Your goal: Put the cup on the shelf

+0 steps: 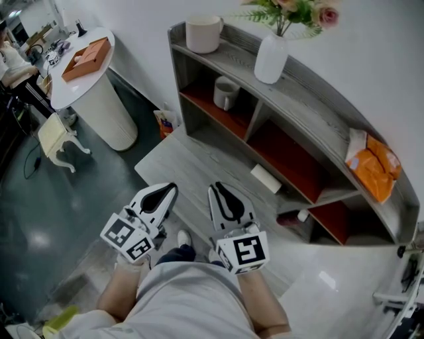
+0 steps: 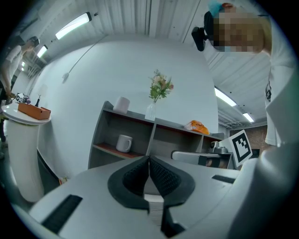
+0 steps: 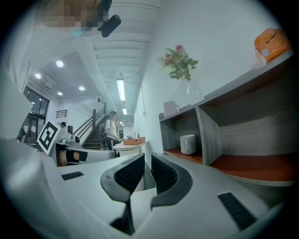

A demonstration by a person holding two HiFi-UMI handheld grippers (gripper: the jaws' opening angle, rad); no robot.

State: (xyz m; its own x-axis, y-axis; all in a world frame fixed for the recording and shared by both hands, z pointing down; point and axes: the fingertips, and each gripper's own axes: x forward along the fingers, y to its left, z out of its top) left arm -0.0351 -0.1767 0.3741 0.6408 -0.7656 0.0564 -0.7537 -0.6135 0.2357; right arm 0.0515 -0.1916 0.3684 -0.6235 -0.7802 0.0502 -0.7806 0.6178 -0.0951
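Cup (image 1: 226,93): white, handled, upright on the red-brown board of the shelf's left compartment, upper middle of the head view.
Second cup (image 1: 203,33): cream, upright on the shelf top's left end.
Shelf (image 1: 318,109): grey wood, curved.

Flowers (image 1: 298,10) on the shelf (image 1: 318,106), partly beyond the top edge.

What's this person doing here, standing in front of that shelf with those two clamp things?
A person holds the left gripper and right gripper low before a grey shelf, both closed and empty. A white cup stands on the shelf's top near a vase of flowers; a white mug stands in a compartment at its left end.
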